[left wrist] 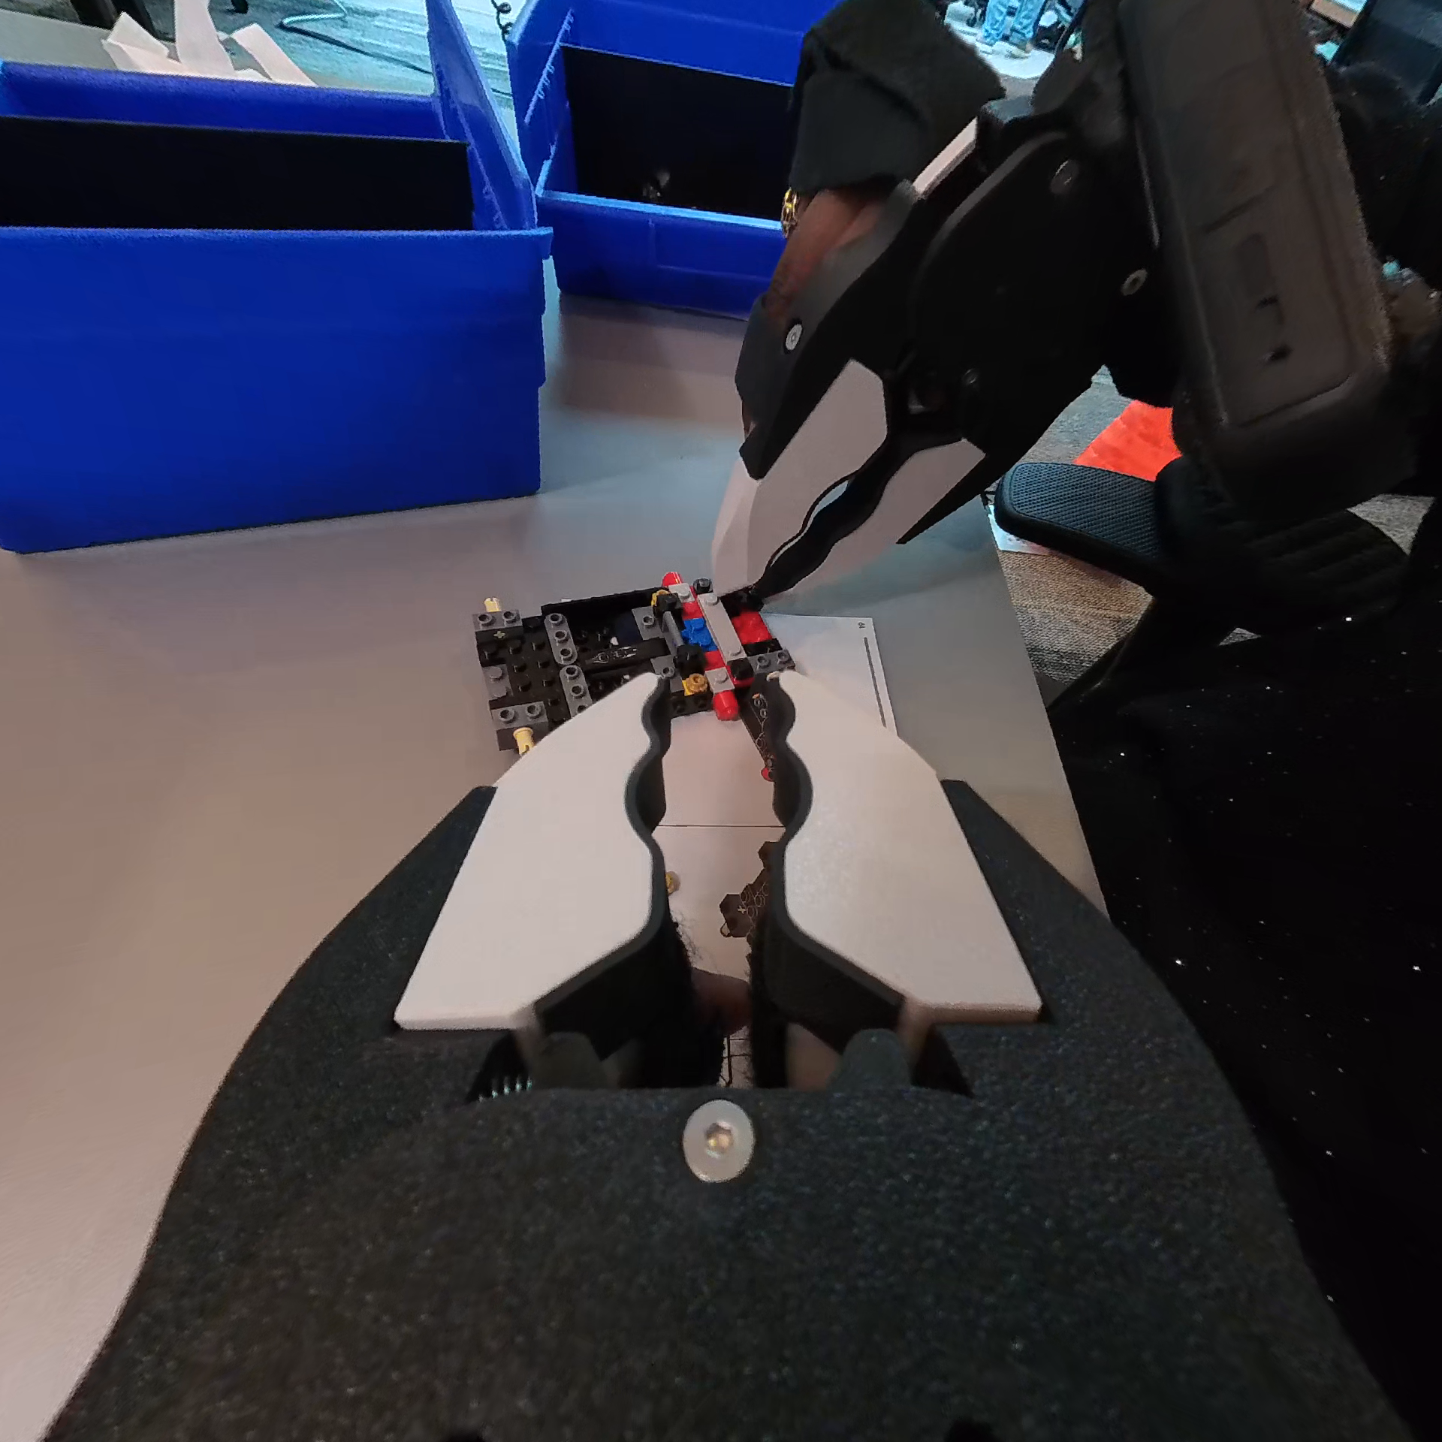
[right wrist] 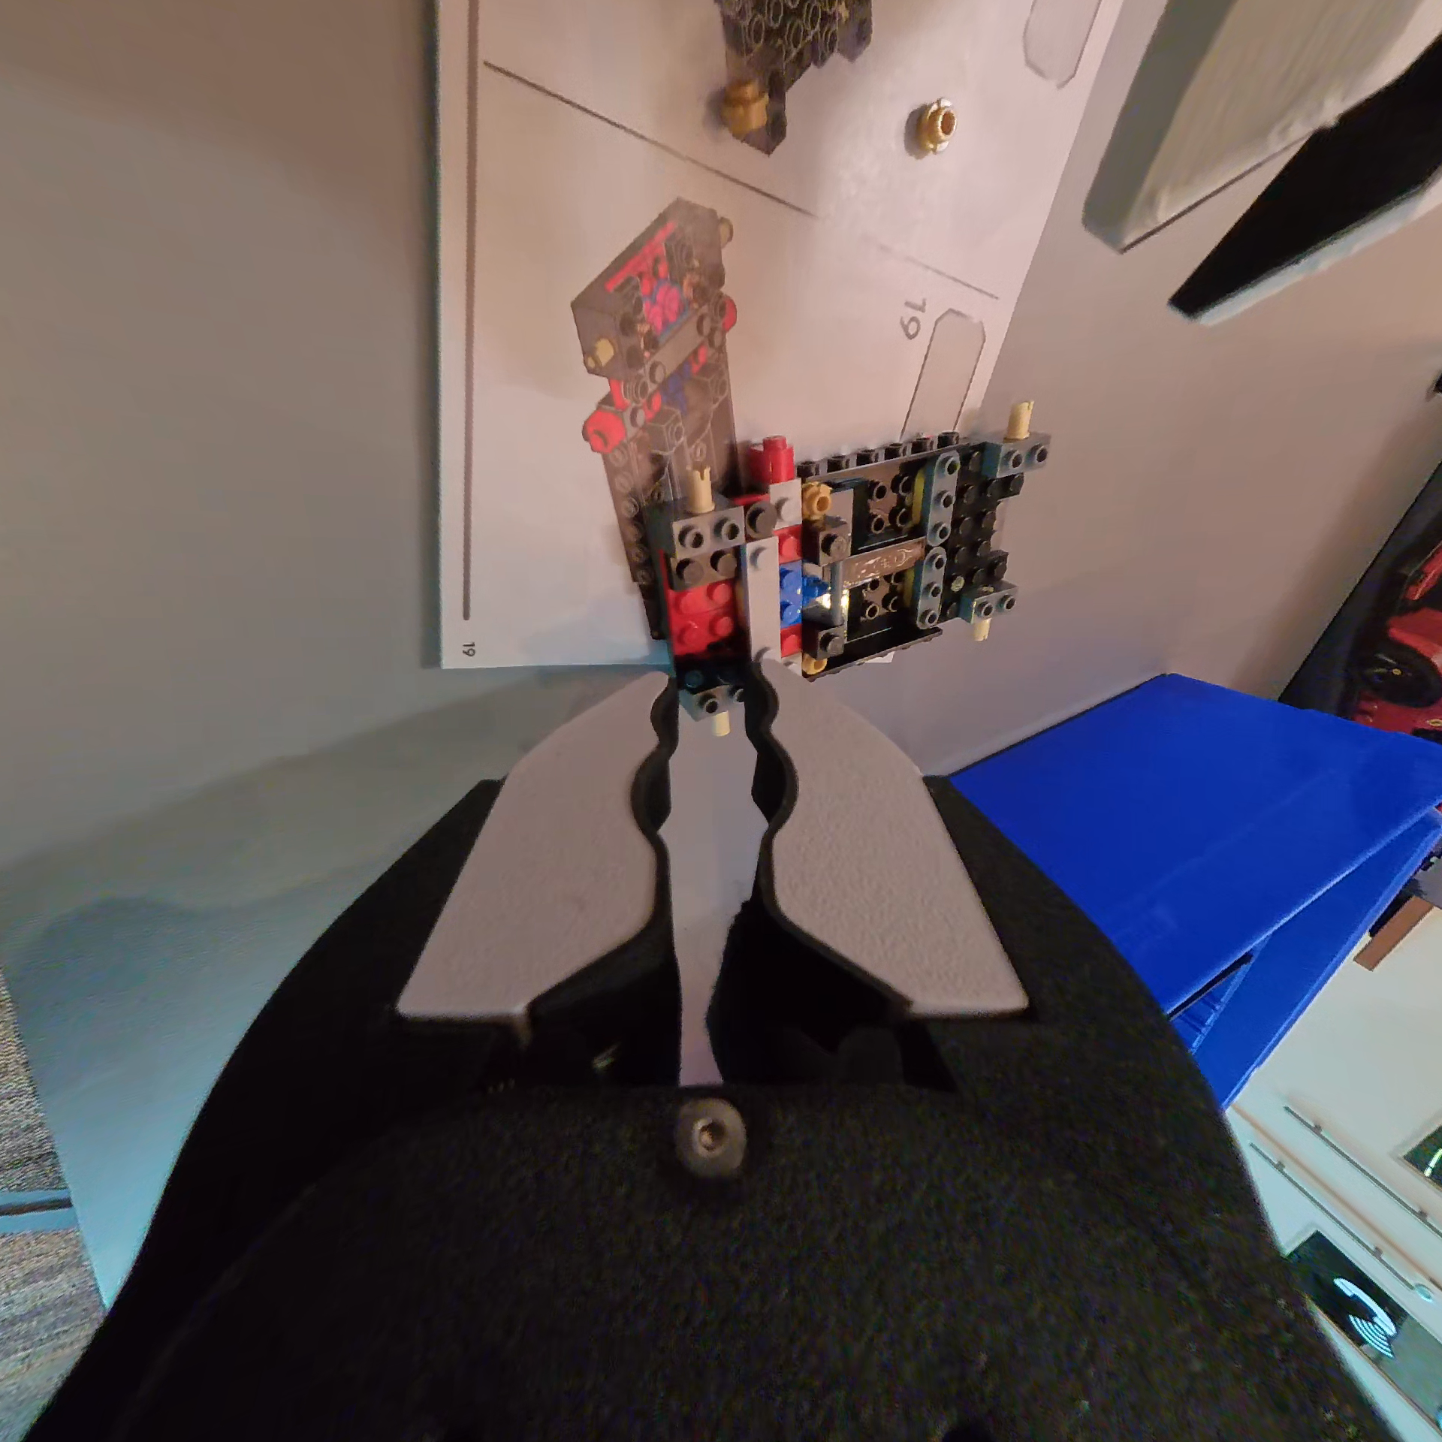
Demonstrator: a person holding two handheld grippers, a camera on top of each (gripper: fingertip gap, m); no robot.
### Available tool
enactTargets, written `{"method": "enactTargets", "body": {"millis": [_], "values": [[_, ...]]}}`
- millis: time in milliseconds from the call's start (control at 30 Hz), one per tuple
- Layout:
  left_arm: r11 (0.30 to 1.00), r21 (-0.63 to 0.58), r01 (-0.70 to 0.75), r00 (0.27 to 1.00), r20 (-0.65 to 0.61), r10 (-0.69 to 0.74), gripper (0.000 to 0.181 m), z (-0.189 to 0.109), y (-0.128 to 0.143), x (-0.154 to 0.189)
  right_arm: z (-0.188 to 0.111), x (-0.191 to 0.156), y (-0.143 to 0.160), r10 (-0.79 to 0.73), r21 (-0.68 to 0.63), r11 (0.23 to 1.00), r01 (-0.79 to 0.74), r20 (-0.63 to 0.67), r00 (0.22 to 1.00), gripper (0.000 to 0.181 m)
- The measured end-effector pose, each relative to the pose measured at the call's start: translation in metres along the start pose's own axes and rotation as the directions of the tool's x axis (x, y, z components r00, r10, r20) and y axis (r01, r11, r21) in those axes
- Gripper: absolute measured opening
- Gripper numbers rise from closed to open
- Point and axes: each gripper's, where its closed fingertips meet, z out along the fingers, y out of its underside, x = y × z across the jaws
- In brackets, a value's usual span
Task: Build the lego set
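The lego build (left wrist: 624, 655) is a flat black and grey plate with red, blue and light grey bricks at one end; it lies on the grey table, partly over the open instruction booklet (left wrist: 847, 651). My right gripper (left wrist: 753, 599) comes down from the upper right, its tips pinched on the build's far end. In the right wrist view the right gripper (right wrist: 712, 690) is shut on the black and grey end piece of the build (right wrist: 882, 562). My left gripper (left wrist: 718, 690) is open, its tips on either side of the build's near red end, and it holds nothing.
Two blue bins stand at the back, a large one (left wrist: 265, 374) and a smaller one (left wrist: 663, 242). The booklet (right wrist: 546, 390) lies under the build. The table edge runs along the right, with a black chair armrest (left wrist: 1092, 507) beyond it. The grippers' ends are close to 10 cm from one another.
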Motion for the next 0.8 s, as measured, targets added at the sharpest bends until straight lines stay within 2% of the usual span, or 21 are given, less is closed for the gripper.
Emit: {"method": "enactTargets", "body": {"millis": [600,733,800], "values": [[1.000,-0.011,-0.002,1.000,-0.009,0.002,0.023,0.001,0.002,0.001,-0.003,0.004,0.005,0.035,0.003,0.999,-0.035,-0.043,0.998,0.019],[0.999,-0.029,-0.028,1.000,-0.002,0.028,0.022,0.003,0.004,0.002,-0.007,0.005,0.005,0.103,0.054,0.993,-0.101,-0.036,0.994,0.014],[0.996,-0.046,-0.080,0.997,0.015,0.081,0.022,0.005,0.006,0.002,-0.011,0.006,0.002,0.197,0.125,0.973,-0.193,-0.021,0.980,0.005]]}}
